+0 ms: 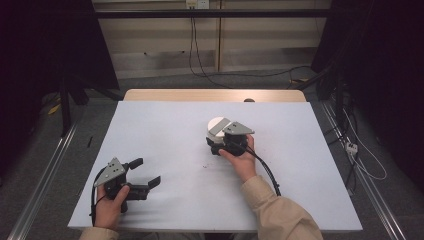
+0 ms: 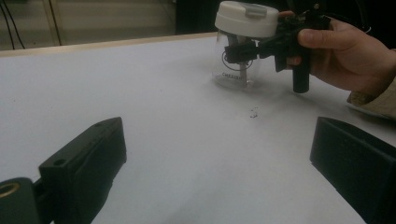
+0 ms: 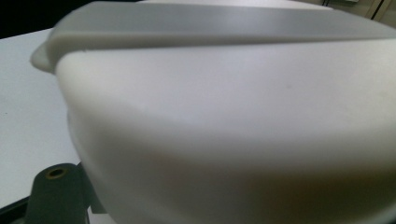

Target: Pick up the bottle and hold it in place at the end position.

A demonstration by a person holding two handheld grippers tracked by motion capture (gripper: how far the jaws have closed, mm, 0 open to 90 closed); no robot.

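Right claw [image 2: 243,51] is clamped on the clear jar [image 2: 236,70] below its white lid [image 2: 246,18] mid-desk [image 1: 165,130], left claw [image 1: 145,172] waits wide open near the front edge — next, probably, steadying the jar to work that lid.

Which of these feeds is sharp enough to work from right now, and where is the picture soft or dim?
High view: dim and evenly lit, sharp enough; dark surroundings. Left gripper view: the jar and right gripper are fairly crisp, while the left gripper jaws in the foreground are blurred. Right gripper view: the white lid sits too close, soft and featureless.
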